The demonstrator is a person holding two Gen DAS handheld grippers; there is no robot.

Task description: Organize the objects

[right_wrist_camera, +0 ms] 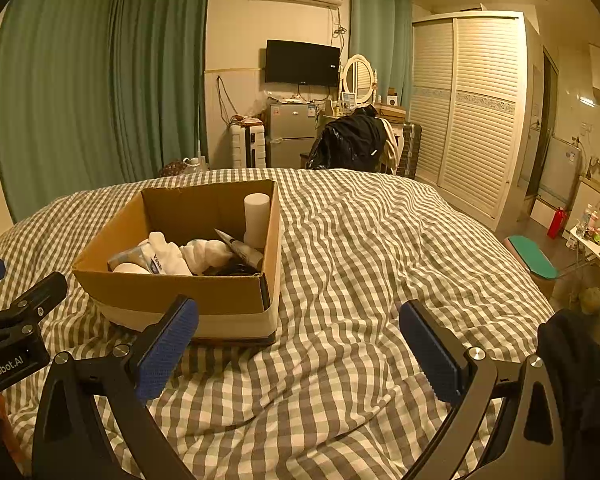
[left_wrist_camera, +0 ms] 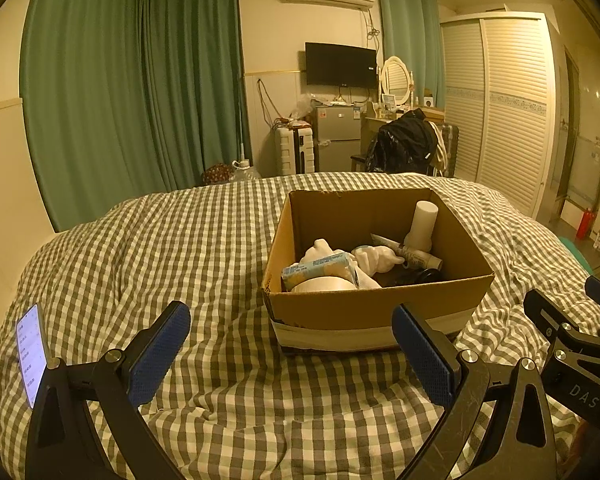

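Note:
A cardboard box [left_wrist_camera: 364, 308] stands on the checked bed cover [left_wrist_camera: 180, 248]. It holds a white bottle [left_wrist_camera: 422, 224], a tube [left_wrist_camera: 412, 254], white cloth [left_wrist_camera: 374, 258], a tissue pack [left_wrist_camera: 320, 268] and a white roll [left_wrist_camera: 324, 285]. My left gripper [left_wrist_camera: 296, 348] is open and empty, just in front of the box. My right gripper [right_wrist_camera: 300, 344] is open and empty, to the right of the box [right_wrist_camera: 204, 300]; the bottle [right_wrist_camera: 257, 220] and the cloth [right_wrist_camera: 204, 254] show inside. The right gripper also shows in the left wrist view [left_wrist_camera: 572, 344], and the left gripper shows in the right wrist view [right_wrist_camera: 16, 328].
A lit phone [left_wrist_camera: 31, 354] lies on the cover at the left. Beyond the bed stand a small fridge [left_wrist_camera: 338, 138], a white suitcase [left_wrist_camera: 294, 150], a chair with a black jacket [left_wrist_camera: 406, 144] and a wardrobe [left_wrist_camera: 500, 108]. Green curtains [left_wrist_camera: 132, 92] hang at the left.

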